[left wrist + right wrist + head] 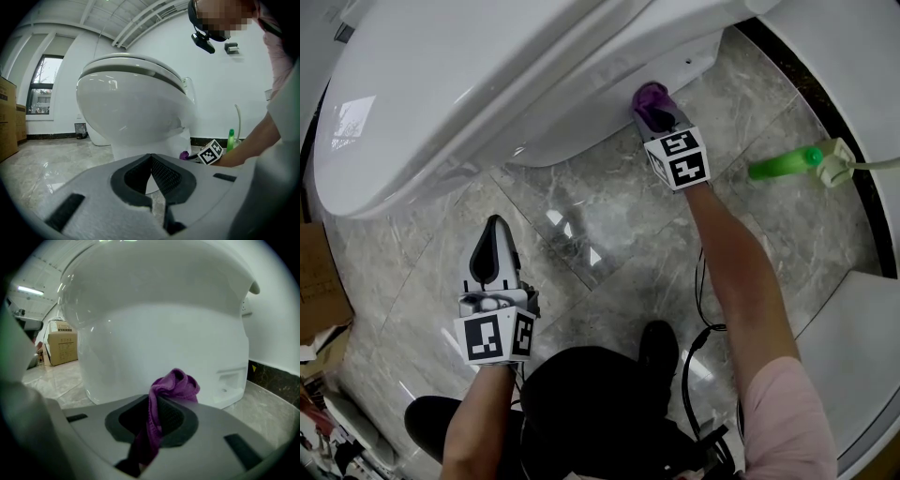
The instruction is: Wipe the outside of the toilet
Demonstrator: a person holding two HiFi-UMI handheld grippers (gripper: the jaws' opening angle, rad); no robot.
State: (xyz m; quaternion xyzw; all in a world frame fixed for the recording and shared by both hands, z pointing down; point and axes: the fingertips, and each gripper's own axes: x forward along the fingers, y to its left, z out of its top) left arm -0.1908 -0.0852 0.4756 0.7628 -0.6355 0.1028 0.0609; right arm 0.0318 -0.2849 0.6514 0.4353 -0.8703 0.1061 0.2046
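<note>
- The right gripper (157, 405) has its jaws clamped on a purple cloth (177, 384). A bunched wad pokes out past the tips and the tail hangs back between them.
- That wad sits low against the side of the toilet (159, 329), on the pedestal under the bowl's overhang (the head view puts it right at the white wall, though I cannot confirm actual contact).
- The left gripper (151, 159) has its jaws together with nothing between them. It hangs over the marble floor (581, 220), apart from the pedestal, and points at the front of the bowl.
- The step in hand, as I judge it, is wiping the lower outside of the pedestal on the person's right side. The lid and the upper bowl are not being touched.
- The next move likely calls for pressing the wad flat to the porcelain and sweeping it along the curve of the base. The grip needs to be firm so the cloth does not drag out, and the gripper held low to clear the overhanging bowl.
- Further out, a green bottle (783, 164) stands on the floor near the wall, to the right of the working arm and clear of the pedestal.
</note>
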